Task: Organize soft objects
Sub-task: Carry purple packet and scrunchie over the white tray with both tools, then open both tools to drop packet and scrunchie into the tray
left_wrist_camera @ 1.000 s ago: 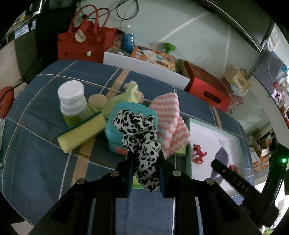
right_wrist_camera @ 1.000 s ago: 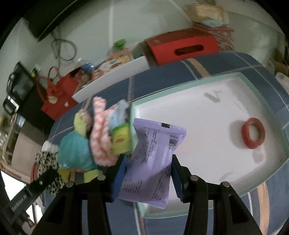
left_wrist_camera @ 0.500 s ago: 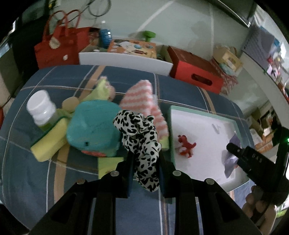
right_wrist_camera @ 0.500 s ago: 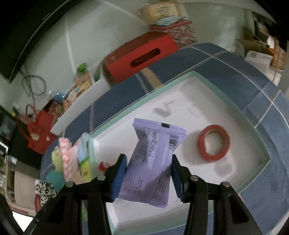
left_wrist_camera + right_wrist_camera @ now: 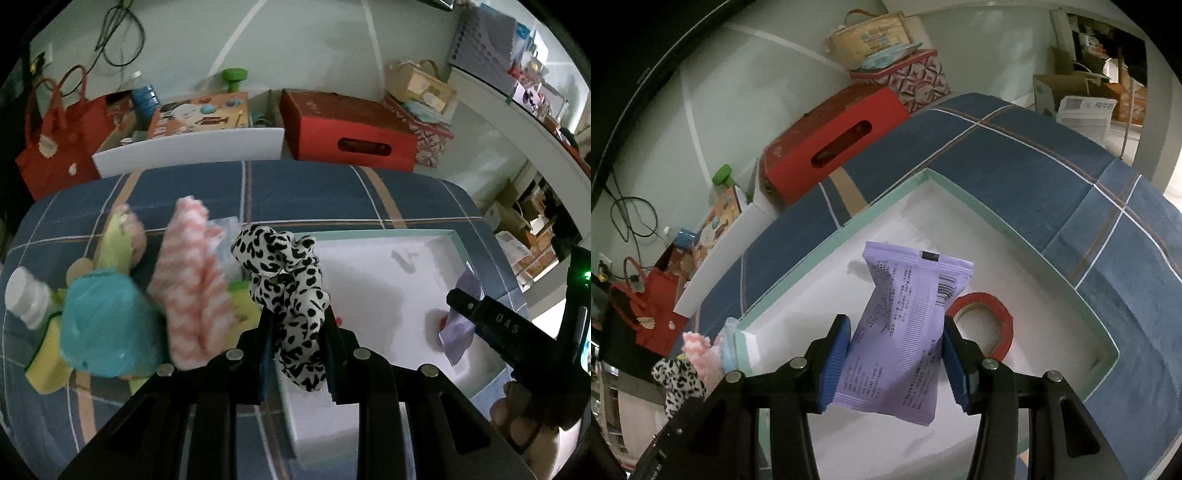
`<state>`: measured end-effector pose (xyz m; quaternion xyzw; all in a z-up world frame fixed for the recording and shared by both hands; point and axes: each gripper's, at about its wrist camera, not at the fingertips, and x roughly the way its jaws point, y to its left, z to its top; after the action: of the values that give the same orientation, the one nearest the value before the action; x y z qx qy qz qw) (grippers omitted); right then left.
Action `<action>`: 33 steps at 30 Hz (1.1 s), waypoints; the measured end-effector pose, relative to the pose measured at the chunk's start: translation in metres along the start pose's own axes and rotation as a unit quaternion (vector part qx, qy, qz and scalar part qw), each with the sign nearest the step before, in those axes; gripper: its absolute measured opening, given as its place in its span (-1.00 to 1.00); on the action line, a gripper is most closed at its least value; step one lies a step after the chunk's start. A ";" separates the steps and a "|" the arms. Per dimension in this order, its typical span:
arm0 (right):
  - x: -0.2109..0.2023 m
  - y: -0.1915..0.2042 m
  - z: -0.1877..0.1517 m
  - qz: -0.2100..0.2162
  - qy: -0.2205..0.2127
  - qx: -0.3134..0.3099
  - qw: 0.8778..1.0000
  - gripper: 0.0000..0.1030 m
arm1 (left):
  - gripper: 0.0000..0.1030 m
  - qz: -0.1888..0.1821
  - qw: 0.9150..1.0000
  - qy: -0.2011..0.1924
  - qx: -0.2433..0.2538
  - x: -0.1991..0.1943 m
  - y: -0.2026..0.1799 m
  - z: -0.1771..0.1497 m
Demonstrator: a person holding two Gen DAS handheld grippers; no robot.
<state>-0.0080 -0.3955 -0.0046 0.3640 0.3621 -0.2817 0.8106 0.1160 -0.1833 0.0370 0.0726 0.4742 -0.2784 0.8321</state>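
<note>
My left gripper (image 5: 297, 325) is shut on a black-and-white leopard scrunchie (image 5: 291, 280), held above the left edge of the white tray with a green rim (image 5: 384, 233). My right gripper (image 5: 895, 343) is shut on a purple snack packet (image 5: 905, 325), held above the same tray (image 5: 827, 243), next to a red tape ring (image 5: 993, 325). The right gripper and packet (image 5: 460, 328) also show in the left wrist view. A pile lies left of the tray: a pink-and-white cloth (image 5: 188, 280), a teal plush (image 5: 103, 325), a yellow-green doll (image 5: 122, 240).
A blue plaid cloth (image 5: 314, 192) covers the table. A white bottle (image 5: 27, 299) and a yellow sponge (image 5: 46, 365) lie at the far left. Behind the table stand a red box (image 5: 347, 136), a white board (image 5: 192, 151) and a red bag (image 5: 62, 144).
Both grippers have moved right over the tray, each keeping its hold. The scrunchie has gone from above the pile to the tray's left edge. The packet is now beside the tape ring.
</note>
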 end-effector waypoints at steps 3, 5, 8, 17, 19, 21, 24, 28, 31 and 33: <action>0.004 -0.001 0.003 -0.014 -0.006 -0.006 1.000 0.02 | -0.53 -0.008 1.000 0.003 0.006 0.012 -0.010 0.005; 0.006 -0.001 0.005 -0.020 -0.009 -0.008 1.000 0.02 | -0.53 -0.006 1.000 0.002 0.016 0.019 -0.017 0.010; 0.006 -0.002 0.007 -0.024 -0.014 -0.011 1.000 0.02 | -0.53 -0.006 1.000 0.003 0.024 0.030 -0.025 0.016; 0.000 -0.002 0.012 -0.030 -0.020 -0.019 0.999 0.02 | -0.51 -0.021 0.999 0.029 0.021 0.067 -0.036 0.021; -0.001 -0.003 0.012 -0.033 -0.017 -0.019 0.999 0.09 | -0.42 -0.024 0.999 0.039 0.017 0.072 -0.036 0.019; -0.003 -0.003 0.012 -0.036 -0.014 -0.018 0.999 0.20 | -0.22 -0.019 0.999 0.040 0.016 0.072 -0.035 0.018; -0.009 0.000 0.012 -0.040 -0.015 -0.026 0.999 0.37 | 0.12 -0.018 0.999 0.039 0.006 0.066 -0.030 0.017; -0.013 0.001 0.011 -0.039 -0.014 -0.031 0.999 0.47 | 0.44 -0.020 0.999 0.027 -0.001 0.056 -0.025 0.017; -0.016 0.003 0.011 -0.038 -0.011 -0.037 0.999 0.49 | 0.74 -0.015 1.000 0.015 -0.008 0.045 -0.021 0.016; -0.017 0.004 0.010 -0.038 -0.010 -0.040 0.998 0.55 | 0.81 -0.011 1.000 0.005 -0.016 0.038 -0.016 0.016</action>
<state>-0.0111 -0.3976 0.0154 0.3142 0.3786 -0.3010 0.8169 0.1341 -0.2180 0.0169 0.0553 0.4835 -0.2798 0.8276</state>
